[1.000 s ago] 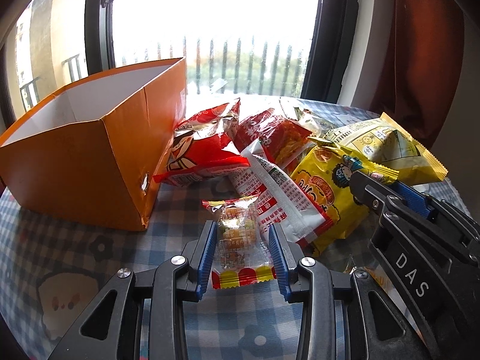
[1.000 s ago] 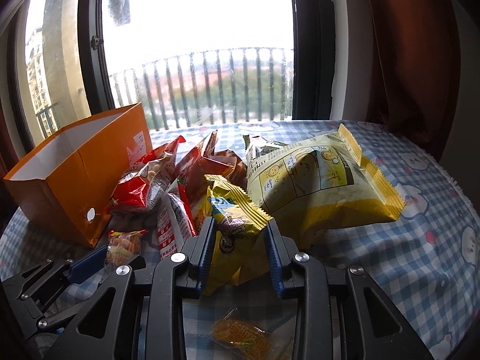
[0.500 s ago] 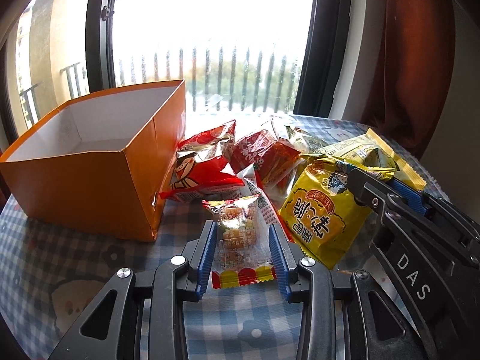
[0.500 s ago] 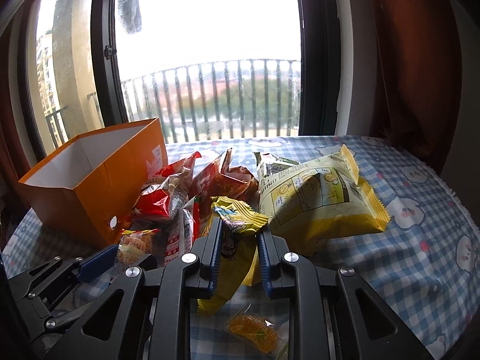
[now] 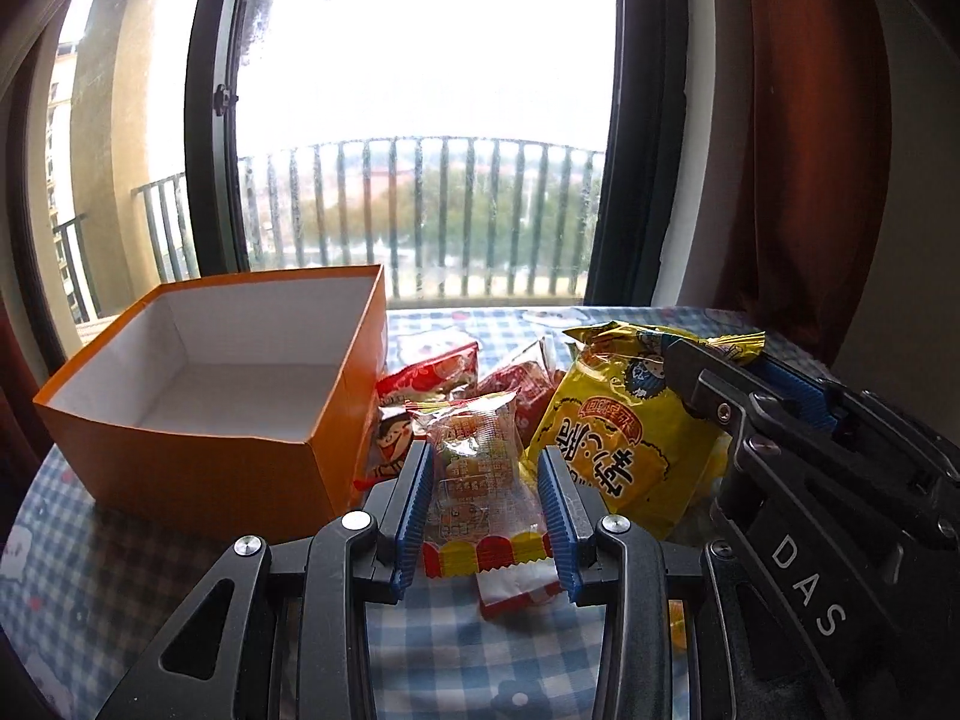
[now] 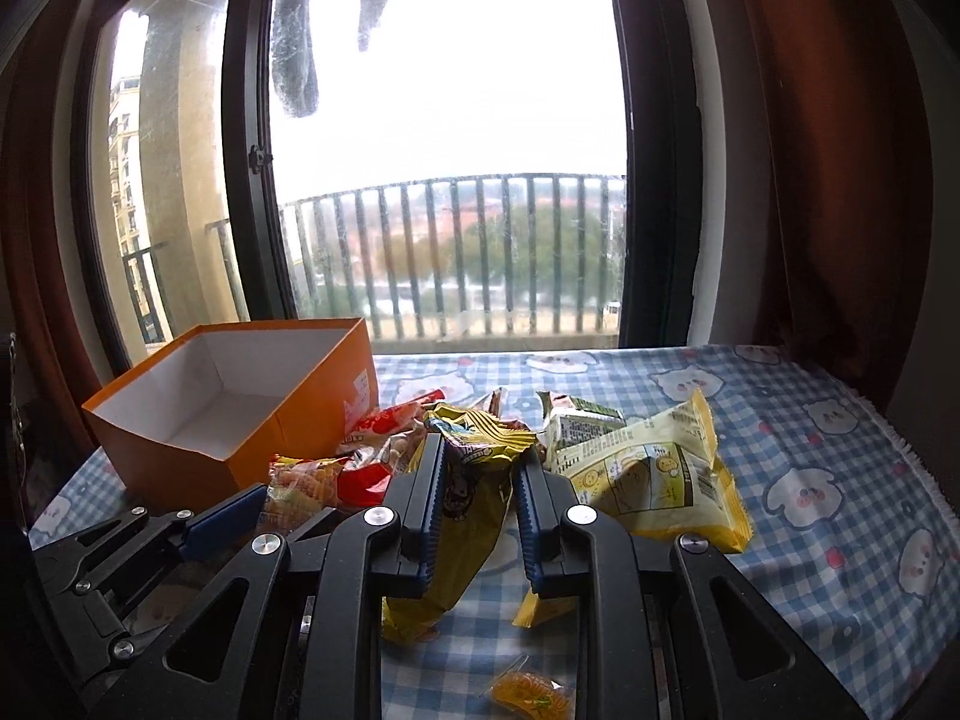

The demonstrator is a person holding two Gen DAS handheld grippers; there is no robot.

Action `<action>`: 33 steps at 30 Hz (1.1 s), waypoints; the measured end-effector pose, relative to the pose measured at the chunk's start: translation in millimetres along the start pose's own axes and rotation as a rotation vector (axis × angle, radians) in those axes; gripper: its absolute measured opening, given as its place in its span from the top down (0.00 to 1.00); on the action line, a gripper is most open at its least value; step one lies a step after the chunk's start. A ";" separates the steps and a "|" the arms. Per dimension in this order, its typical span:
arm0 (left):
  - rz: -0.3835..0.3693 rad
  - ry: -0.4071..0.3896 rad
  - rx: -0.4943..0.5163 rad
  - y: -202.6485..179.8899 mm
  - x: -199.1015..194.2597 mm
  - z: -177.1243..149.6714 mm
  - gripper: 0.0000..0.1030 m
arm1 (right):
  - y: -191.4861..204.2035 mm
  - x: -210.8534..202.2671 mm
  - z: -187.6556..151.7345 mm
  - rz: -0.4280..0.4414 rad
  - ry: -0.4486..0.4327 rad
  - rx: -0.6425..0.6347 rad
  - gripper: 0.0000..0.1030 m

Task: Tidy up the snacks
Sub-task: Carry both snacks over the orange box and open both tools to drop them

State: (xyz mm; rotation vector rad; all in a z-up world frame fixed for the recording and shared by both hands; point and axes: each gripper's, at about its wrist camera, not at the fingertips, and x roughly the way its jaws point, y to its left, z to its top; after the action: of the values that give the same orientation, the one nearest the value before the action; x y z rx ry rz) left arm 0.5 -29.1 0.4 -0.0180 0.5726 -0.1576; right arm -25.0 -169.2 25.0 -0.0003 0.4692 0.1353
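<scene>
My left gripper (image 5: 483,468) is shut on a small clear snack packet (image 5: 477,480) with a red and yellow bottom edge, held above the table. My right gripper (image 6: 478,468) is shut on a yellow snack bag (image 6: 474,516), lifted off the cloth; that bag also shows in the left wrist view (image 5: 624,450). An open, empty orange box (image 5: 210,396) stands to the left; it also shows in the right wrist view (image 6: 240,414). The left gripper (image 6: 228,516) and its packet (image 6: 300,480) show at the lower left of the right wrist view.
Red snack bags (image 5: 432,384) lie beside the box. A pale yellow bag (image 6: 654,474) and a green-white packet (image 6: 582,420) lie to the right. A small orange candy (image 6: 531,690) lies near me. The blue checked tablecloth (image 6: 810,450) ends at a window and curtains.
Both grippers have risen with their snacks. The right gripper has closed tighter on the yellow bag. The box interior has come into view from above.
</scene>
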 end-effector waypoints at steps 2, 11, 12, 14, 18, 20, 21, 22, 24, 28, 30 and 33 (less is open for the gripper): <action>0.004 -0.010 -0.012 2.4 -2.5 5.1 0.65 | 3.5 -1.2 5.2 0.016 -0.012 -0.004 0.76; 0.066 -0.069 -0.012 14.8 -10.7 17.7 0.65 | 24.6 5.8 25.9 0.087 -0.052 -0.042 0.76; 0.076 -0.073 -0.013 16.9 -10.2 18.9 0.65 | 27.2 7.6 29.0 0.090 -0.058 -0.049 0.76; 0.091 -0.079 -0.022 22.9 -8.0 23.9 0.65 | 33.3 12.2 35.6 0.093 -0.069 -0.059 0.76; 0.120 -0.092 -0.024 33.1 -4.2 29.9 0.65 | 44.8 24.3 46.2 0.114 -0.081 -0.069 0.76; 0.130 -0.097 -0.030 39.7 -2.6 34.4 0.65 | 51.2 30.9 51.1 0.125 -0.085 -0.074 0.76; 0.137 -0.101 -0.031 42.1 -2.9 35.3 0.65 | 54.8 33.5 53.8 0.131 -0.090 -0.074 0.76; 0.143 -0.105 -0.033 45.1 -2.9 36.1 0.65 | 58.5 37.1 56.8 0.135 -0.091 -0.074 0.76; 0.156 -0.112 -0.038 52.2 -1.8 38.4 0.65 | 65.9 44.3 62.3 0.151 -0.092 -0.071 0.76; 0.193 -0.117 -0.047 68.3 5.0 41.8 0.65 | 81.2 61.3 68.9 0.183 -0.075 -0.067 0.76; 0.209 -0.107 -0.057 76.8 10.0 41.9 0.65 | 89.6 70.9 70.2 0.201 -0.060 -0.067 0.76; 0.238 -0.080 -0.074 88.6 19.3 38.1 0.64 | 101.3 88.1 69.6 0.227 -0.025 -0.069 0.76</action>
State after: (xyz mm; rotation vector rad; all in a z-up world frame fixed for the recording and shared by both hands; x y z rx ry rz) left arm 49.8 54.5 16.6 -0.0280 0.4960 0.0952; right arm 71.0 -55.1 50.5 -0.0130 0.4388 0.3738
